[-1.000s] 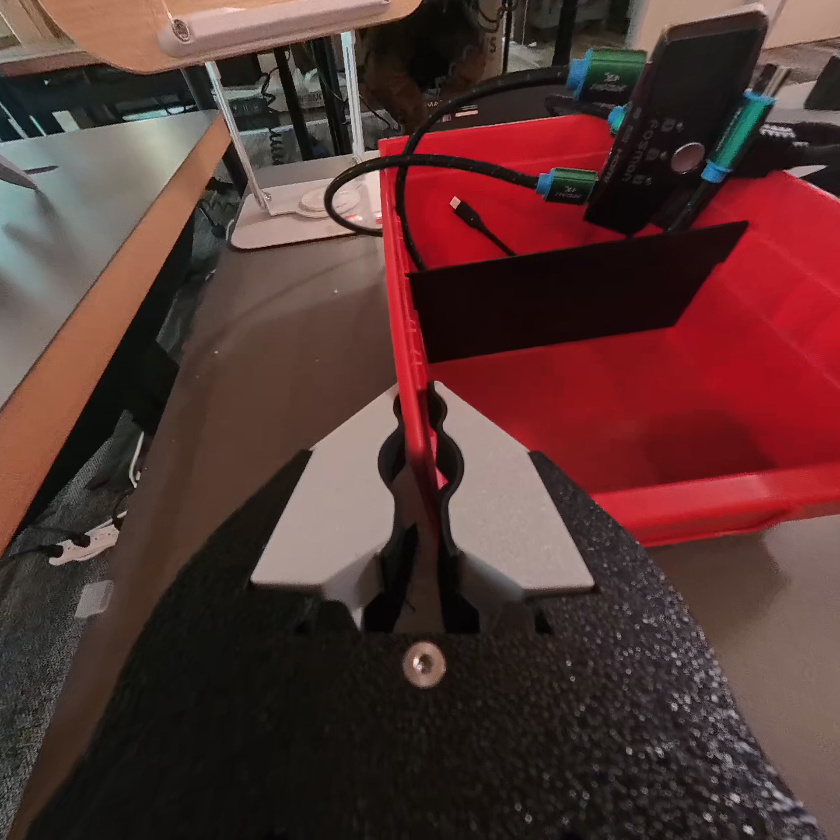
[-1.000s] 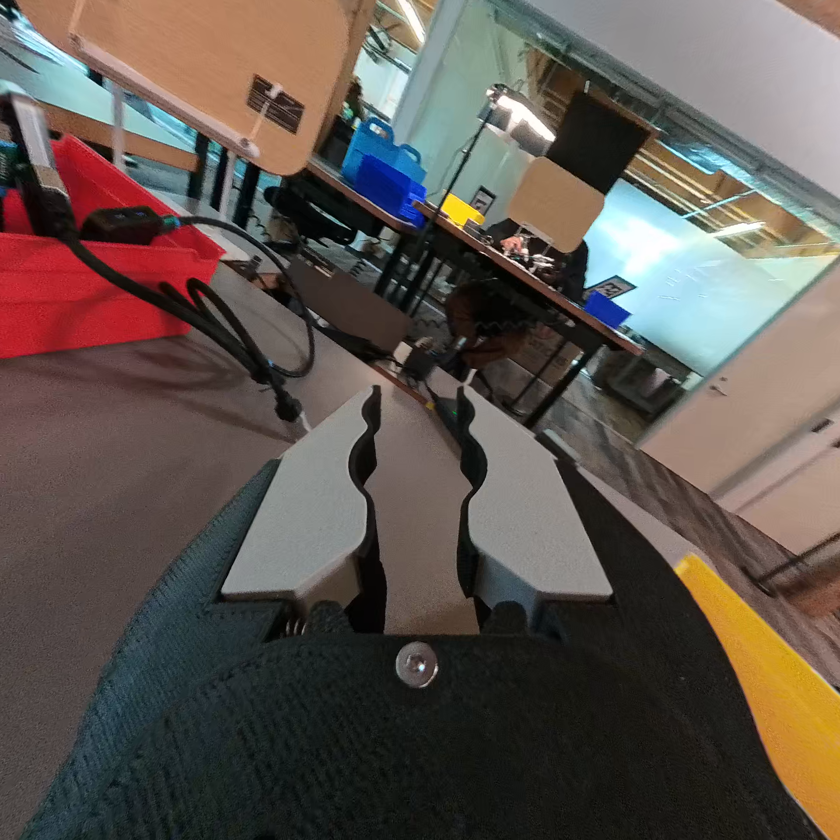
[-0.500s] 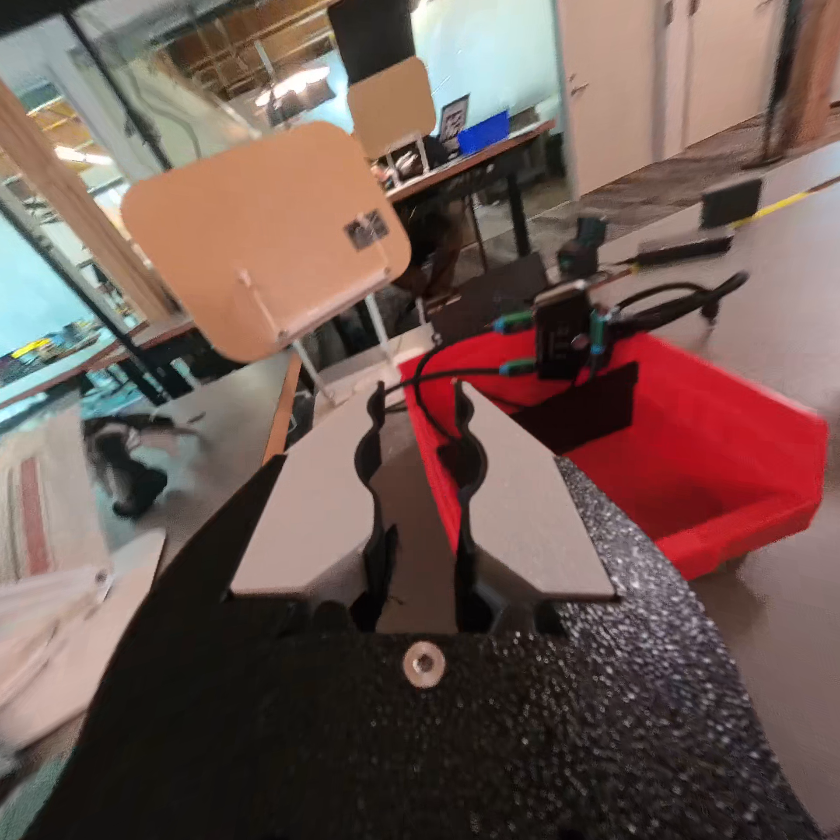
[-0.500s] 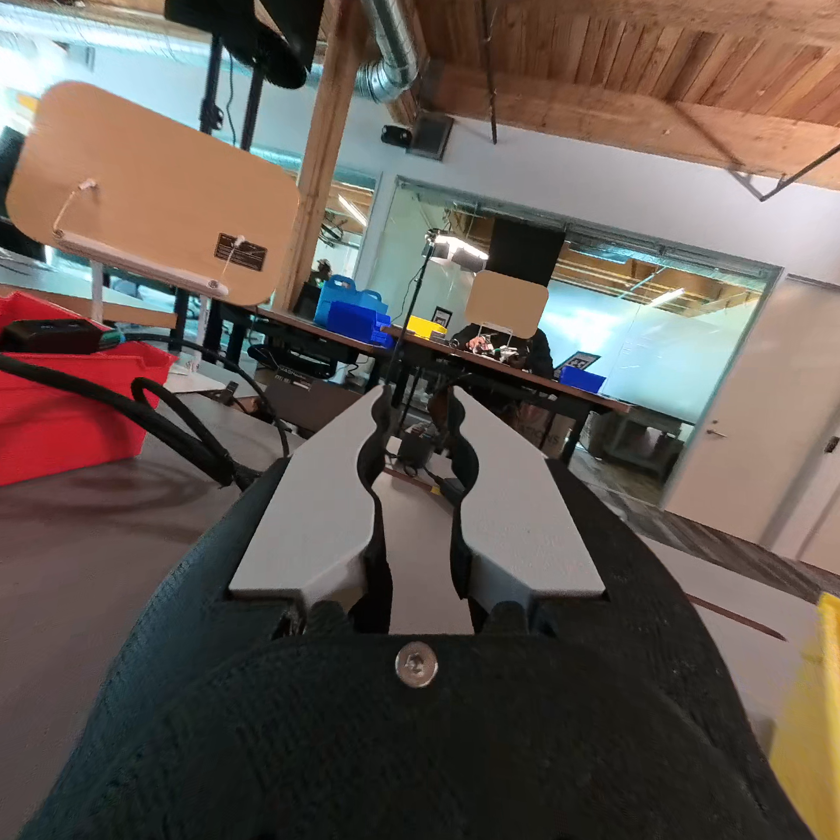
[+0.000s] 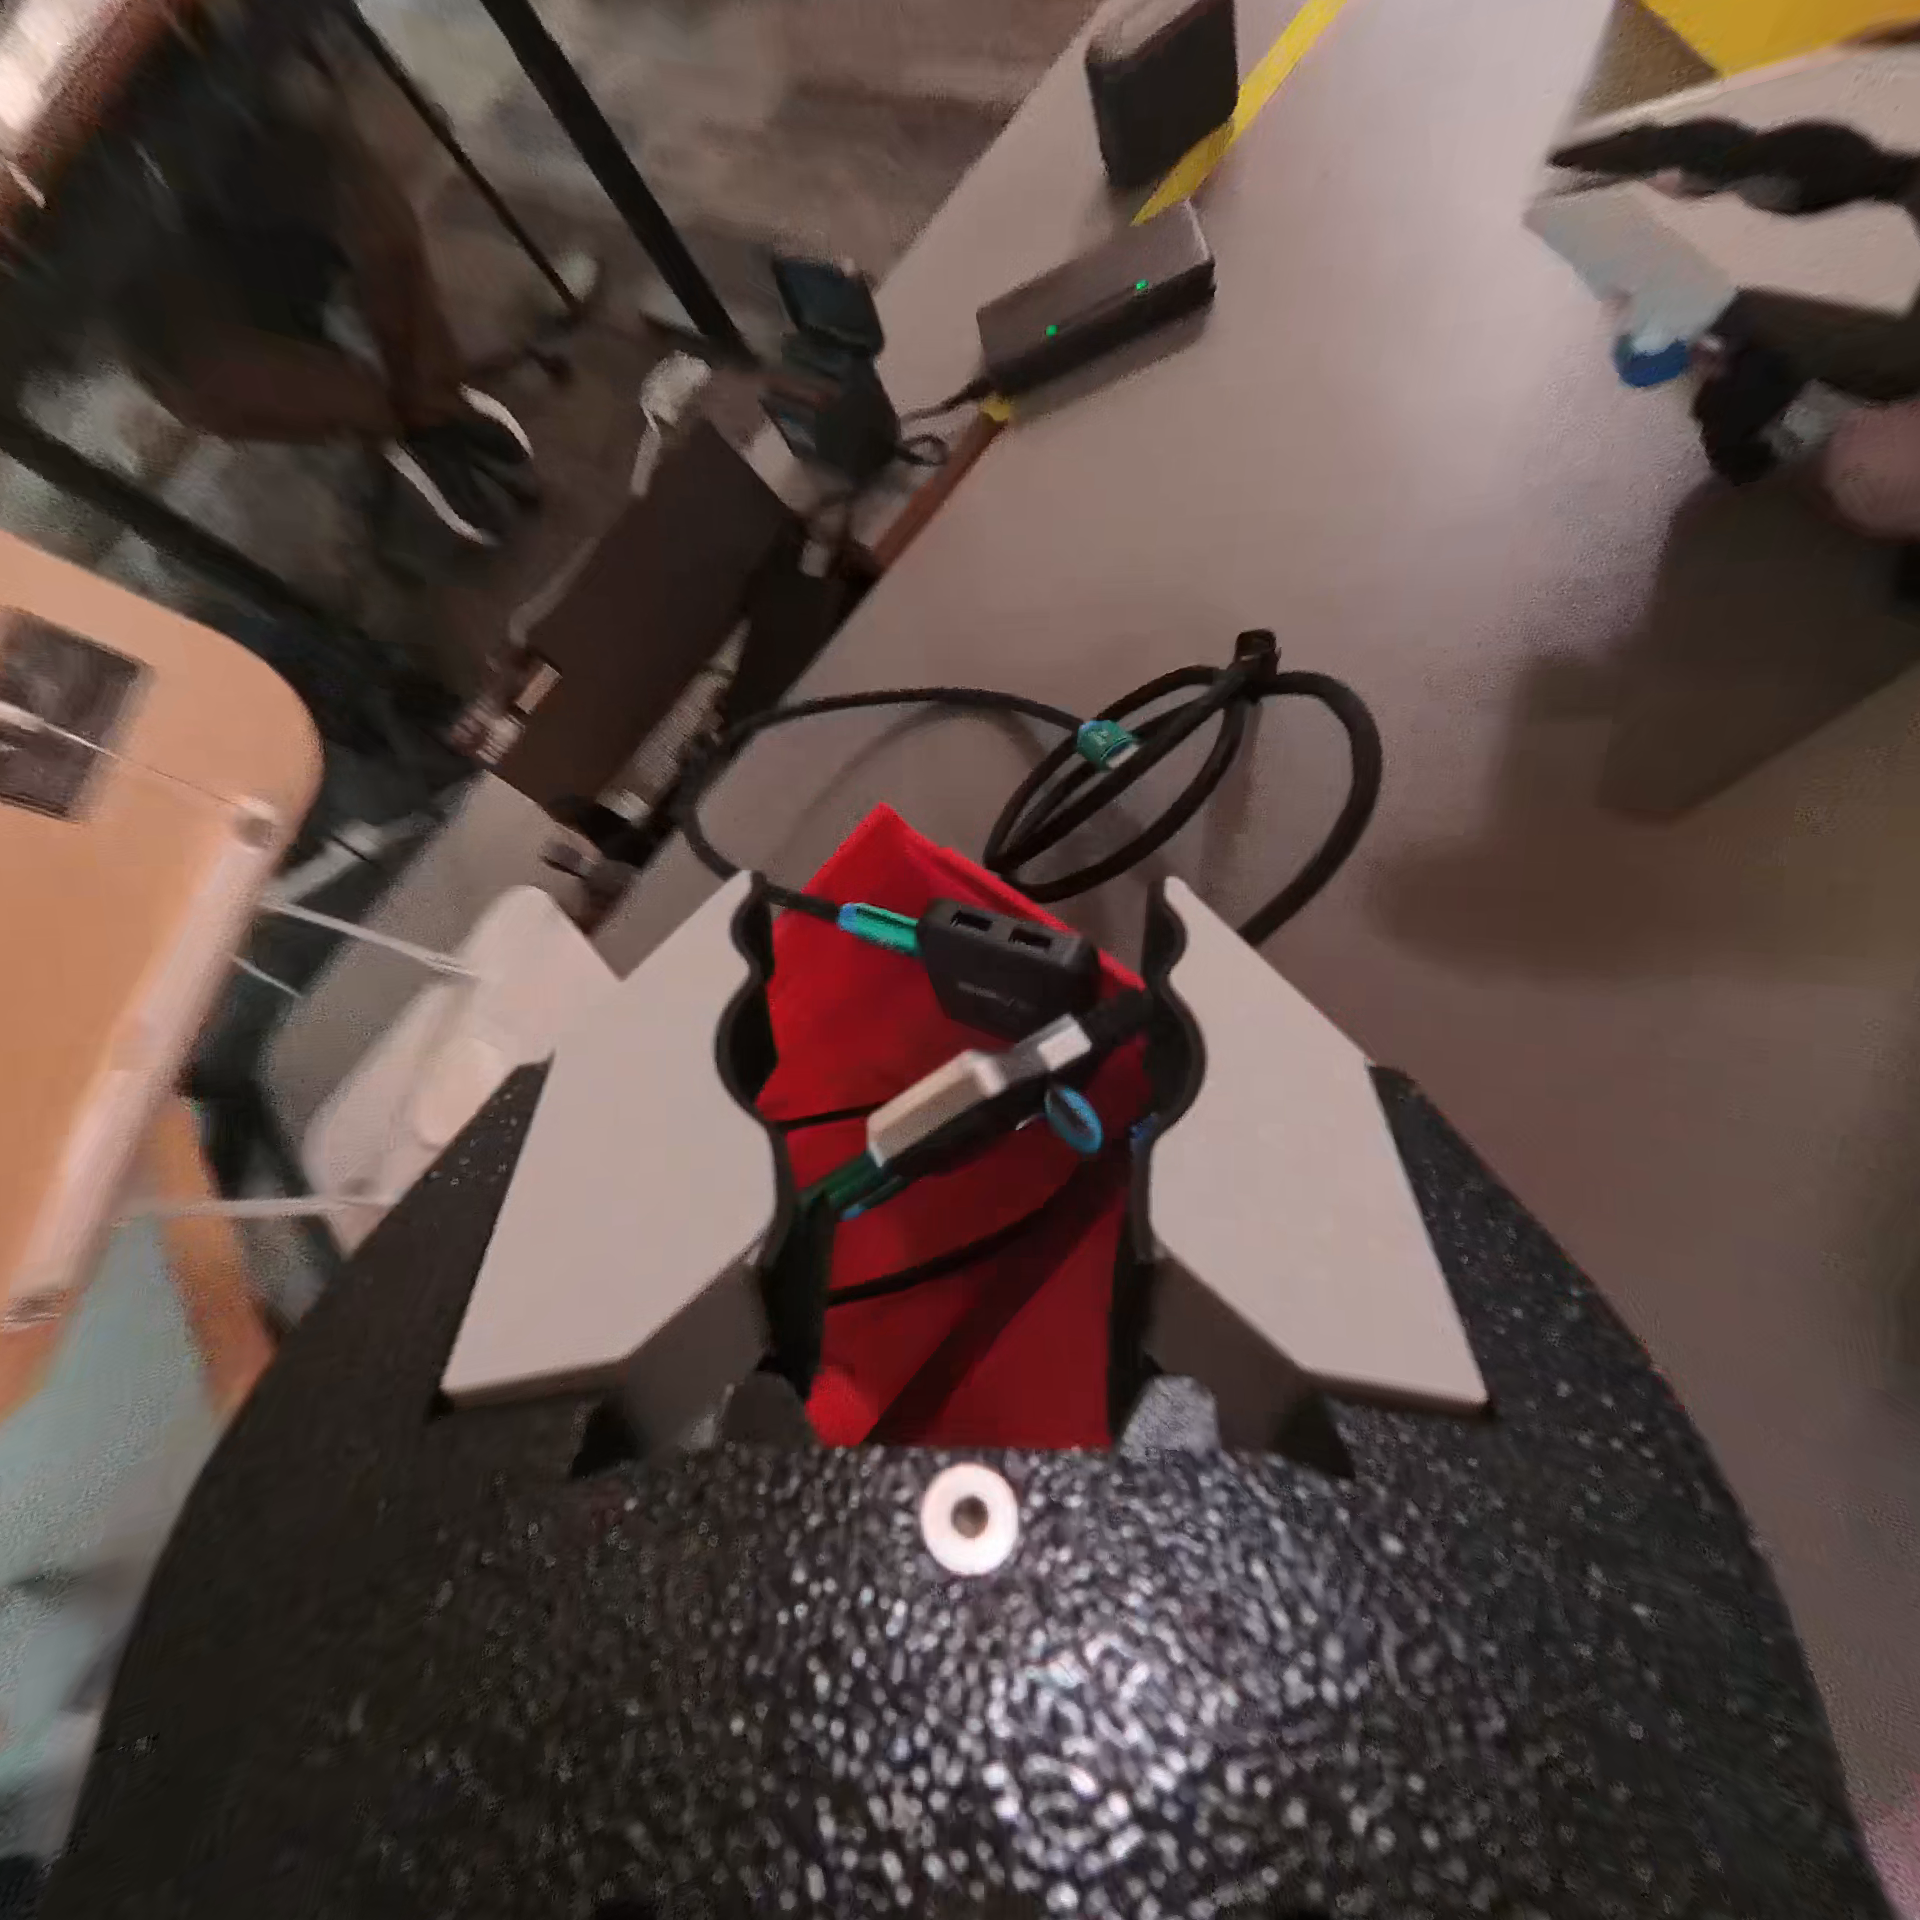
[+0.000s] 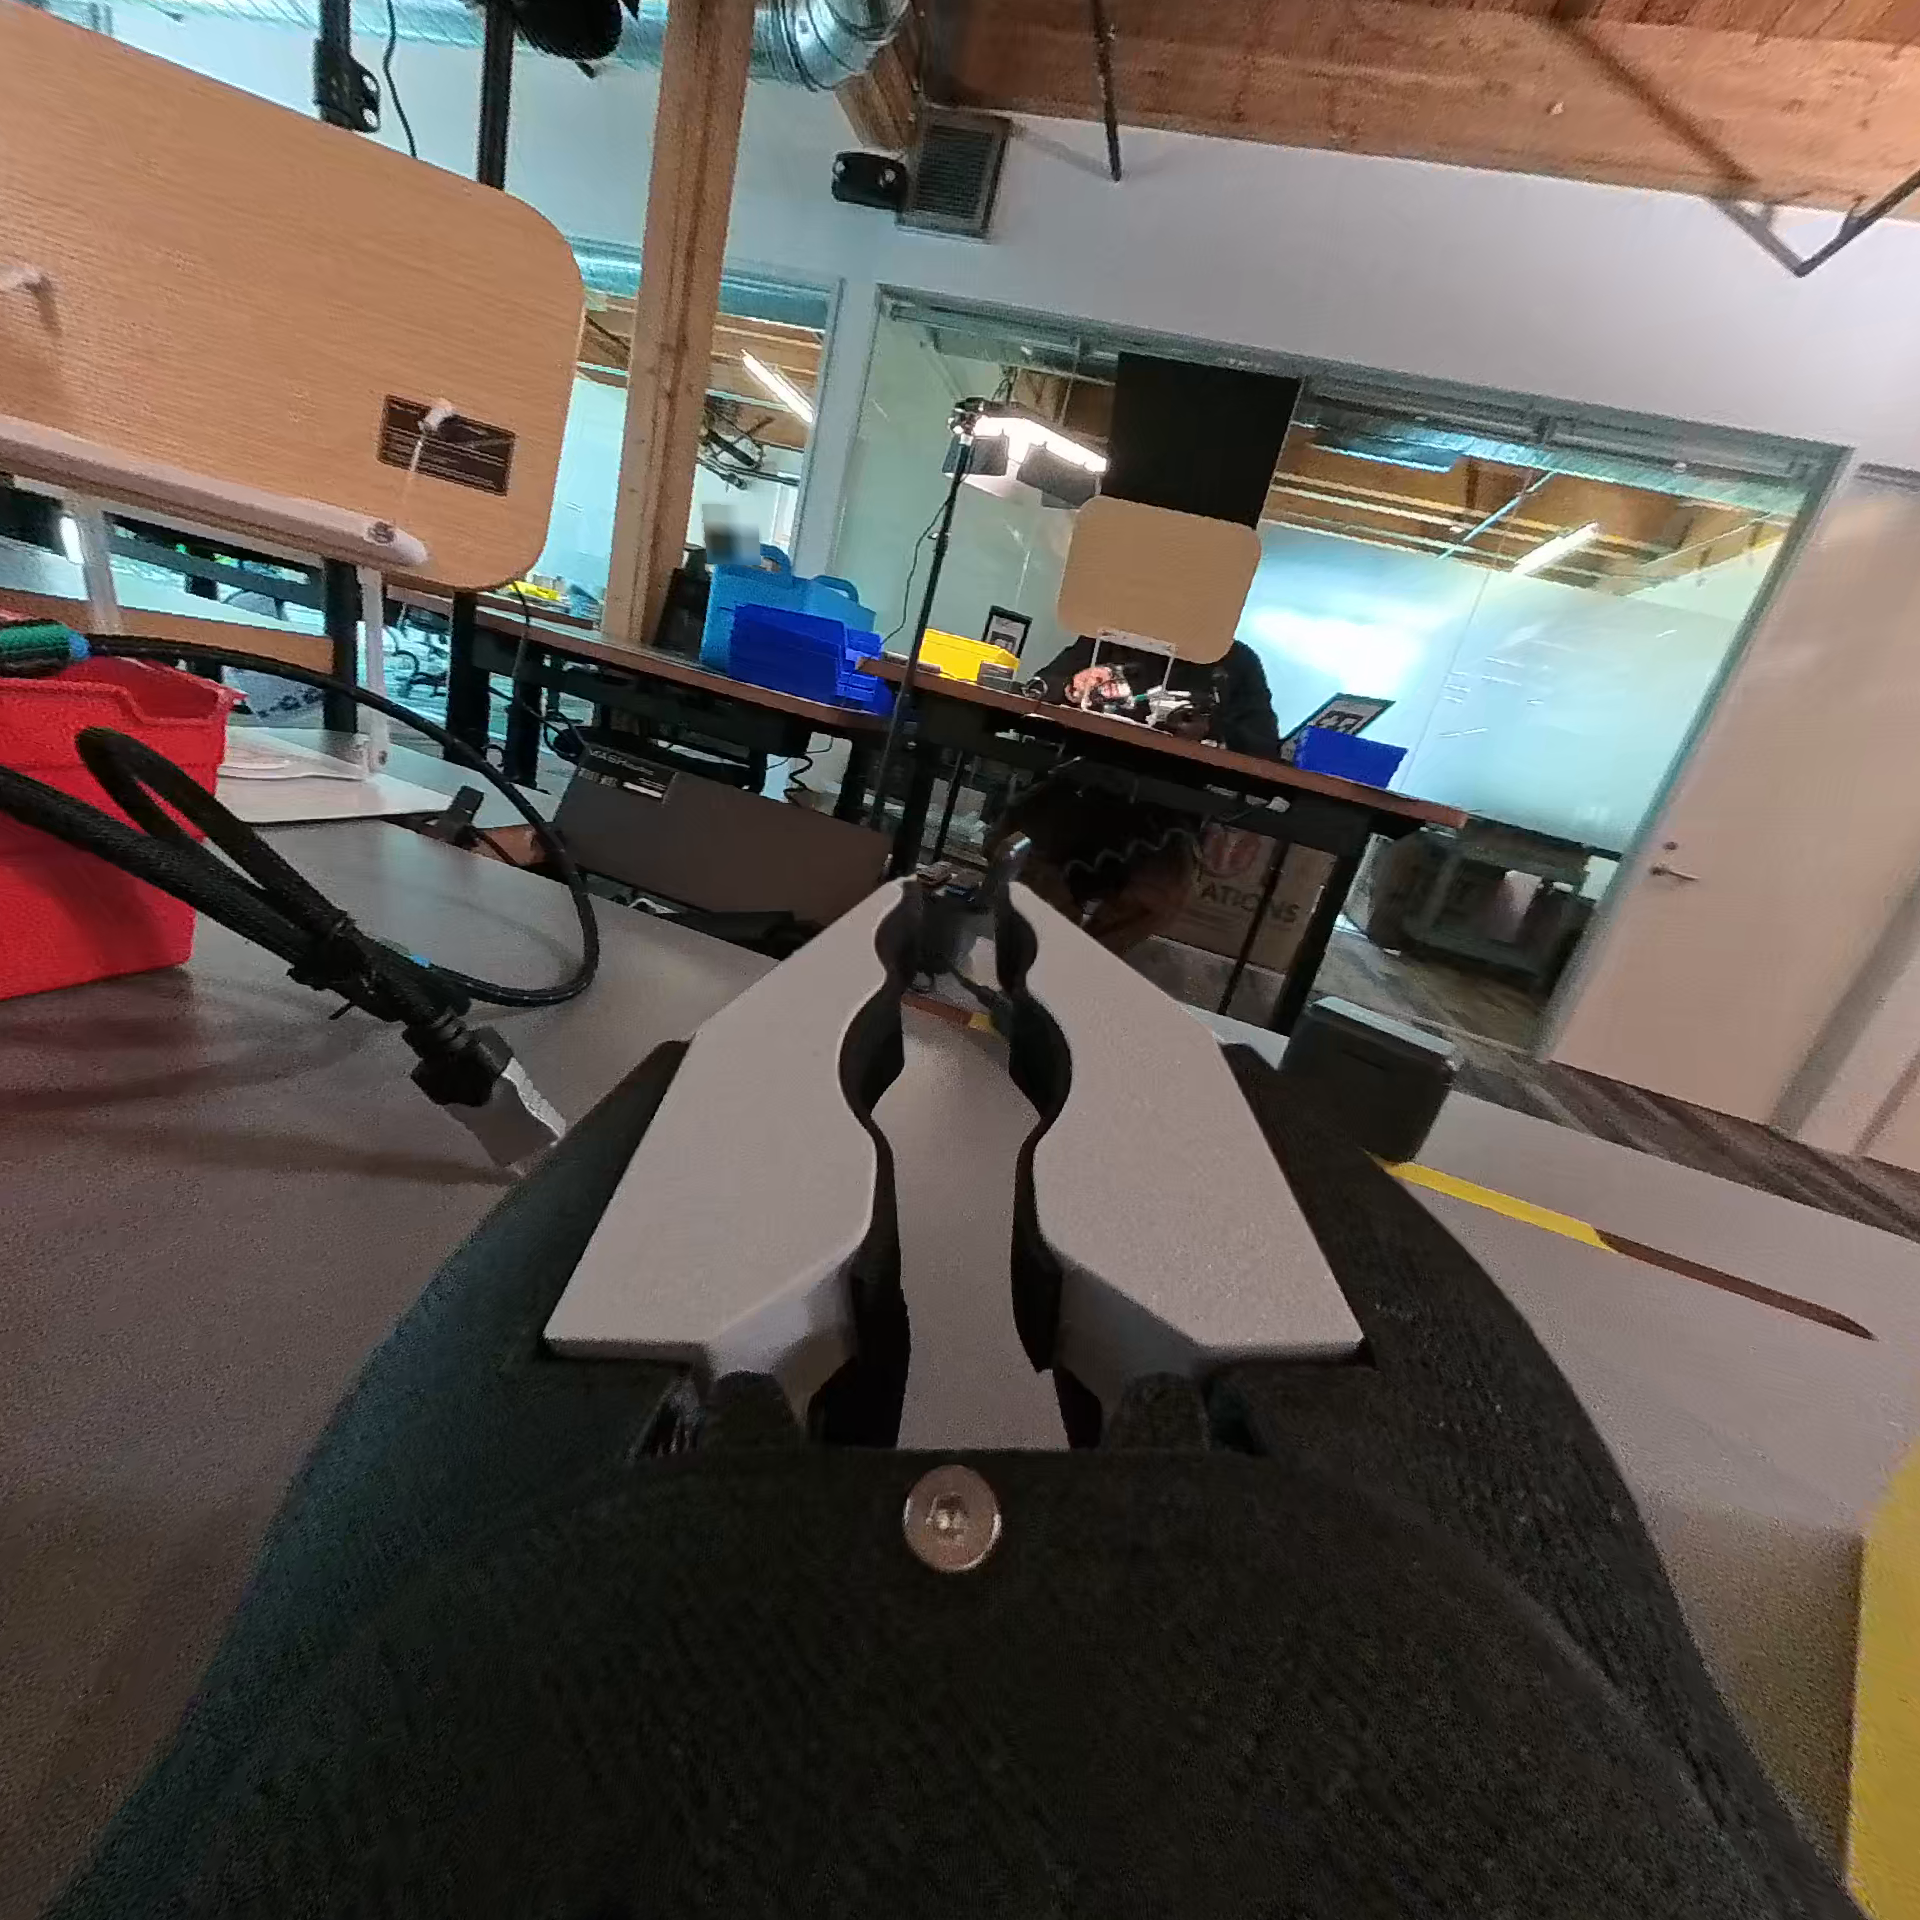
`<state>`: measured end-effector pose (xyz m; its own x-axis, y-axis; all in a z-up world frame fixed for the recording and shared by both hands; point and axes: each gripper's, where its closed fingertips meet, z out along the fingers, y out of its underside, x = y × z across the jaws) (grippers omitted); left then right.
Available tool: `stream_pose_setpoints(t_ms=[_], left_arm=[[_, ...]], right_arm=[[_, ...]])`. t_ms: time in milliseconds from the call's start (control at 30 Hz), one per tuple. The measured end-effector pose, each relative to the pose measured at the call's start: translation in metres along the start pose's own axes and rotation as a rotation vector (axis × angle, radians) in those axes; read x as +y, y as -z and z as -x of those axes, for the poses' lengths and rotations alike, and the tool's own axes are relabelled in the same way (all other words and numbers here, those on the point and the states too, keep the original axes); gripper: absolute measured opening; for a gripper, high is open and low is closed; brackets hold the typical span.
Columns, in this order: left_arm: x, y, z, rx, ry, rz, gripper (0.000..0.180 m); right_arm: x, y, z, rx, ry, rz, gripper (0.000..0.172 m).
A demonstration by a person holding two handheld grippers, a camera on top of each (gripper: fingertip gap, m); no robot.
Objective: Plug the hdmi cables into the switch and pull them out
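Note:
In the left wrist view my left gripper [image 5: 958, 888] is wide open and hangs above the red bin [image 5: 831, 997]. The black switch [image 5: 1003, 971] sits in the bin with a green-and-blue plug [image 5: 878, 925] in its side. A silver plug end [image 5: 977, 1101] on a black cable shows just below the switch. Both lie between my fingers, and the pads touch neither. My right gripper [image 6: 958, 888] rests low over the grey table [image 6: 208, 1247], its fingers a narrow gap apart with nothing between them. A tied black cable bundle [image 6: 312, 935] ends in a silver plug [image 6: 509, 1117] to its left.
The coiled cable [image 5: 1195, 769] lies on the table beyond the bin. The red bin [image 6: 83, 831] stands at the far left of the right wrist view. A wooden panel on a white stand [image 6: 260, 312] stands behind it. A small dark box [image 6: 1361, 1081] and yellow tape [image 6: 1496, 1205] lie ahead to the right. One gripper's finger ends stand about 30 cm off the other's.
My left gripper let go of the bin's red wall, opened wide, rose and now looks down into the bin. My right gripper's fingers have closed partway on air and its view has levelled.

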<state>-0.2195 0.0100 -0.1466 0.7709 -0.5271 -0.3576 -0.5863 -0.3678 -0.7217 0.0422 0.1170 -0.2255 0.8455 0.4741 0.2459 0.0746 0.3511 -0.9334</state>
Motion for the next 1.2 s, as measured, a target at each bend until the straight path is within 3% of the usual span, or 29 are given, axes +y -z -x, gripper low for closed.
stream_pose_setpoints(t_ms=[100,167,500,700,767,933,1200], left_arm=[[0.004,-0.035,0.013,0.046,0.176,0.129,0.064],[0.013,-0.054,0.030,-0.011,0.224,0.222,0.051],[0.069,-0.106,0.035,0.052,0.547,0.598,0.046],[0.096,-0.118,0.026,0.047,0.547,0.750,0.044],[0.092,-0.120,0.021,0.078,0.533,0.738,0.027],[0.083,-0.111,0.024,0.009,0.386,0.731,0.025],[0.020,-0.072,0.044,-0.094,0.327,0.465,0.014]], right_arm=[[0.001,-0.001,0.005,-0.030,-0.014,0.002,0.012],[0.002,-0.002,0.008,-0.051,-0.022,0.004,0.012],[0.005,-0.004,0.013,-0.110,-0.077,0.014,0.012],[0.006,-0.005,0.010,-0.106,-0.109,0.018,0.012],[0.006,-0.005,0.009,-0.108,-0.107,0.019,0.012],[0.015,-0.008,-0.008,-0.071,-0.052,0.049,0.011],[0.036,-0.010,-0.066,0.072,0.012,0.128,0.010]])
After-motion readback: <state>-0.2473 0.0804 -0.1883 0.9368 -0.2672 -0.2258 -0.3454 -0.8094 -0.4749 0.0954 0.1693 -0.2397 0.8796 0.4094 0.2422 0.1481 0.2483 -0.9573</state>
